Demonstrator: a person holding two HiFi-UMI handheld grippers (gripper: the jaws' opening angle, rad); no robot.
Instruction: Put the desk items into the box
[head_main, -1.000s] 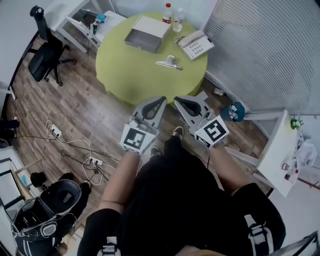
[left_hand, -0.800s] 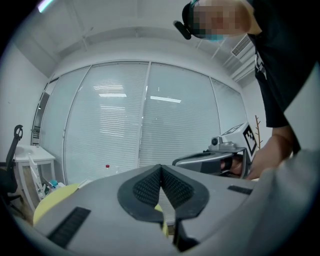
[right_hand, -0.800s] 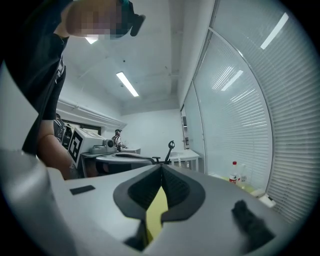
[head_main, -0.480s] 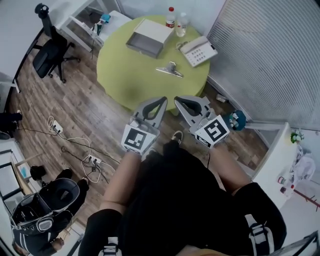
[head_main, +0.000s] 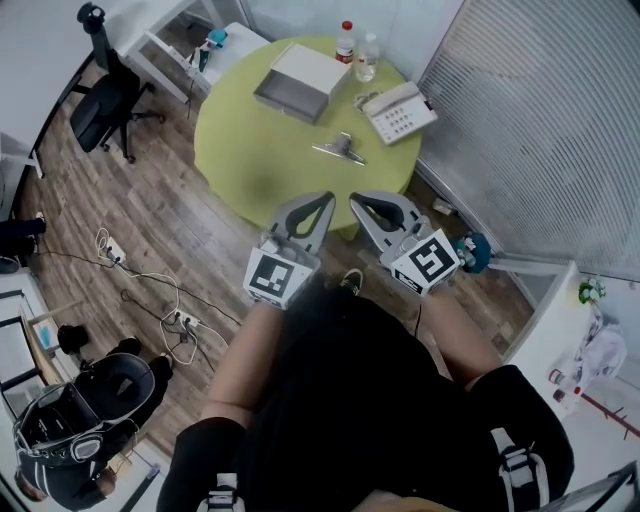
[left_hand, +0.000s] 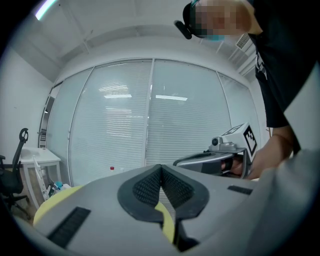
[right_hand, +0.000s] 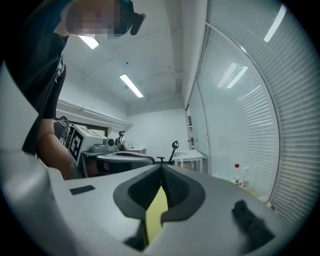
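Both grippers are held side by side in front of the person's body, with their tips at the near rim of the round green tabletop (head_main: 250, 140). The left gripper (head_main: 323, 198) has its jaws clenched tip to tip with nothing between them. In its own view only a sliver of green shows through the gap behind the tips. The right gripper (head_main: 357, 199) is clenched the same way and is also empty.

The task's things all lie on the tabletop, well apart from both grippers. The grey-and-white box (head_main: 300, 80) sits on the far side. A white telephone (head_main: 398, 112) lies to its right, near the rim by the blinds. A metal binder clip (head_main: 340, 150) lies closer to the person, between the box and the grippers and touching neither. Two bottles (head_main: 346, 42) — one red-capped — stand at the far rim just beyond the box.

A black office chair (head_main: 100, 100) stands on the wood floor at the left, and cables (head_main: 180, 325) trail across the boards.
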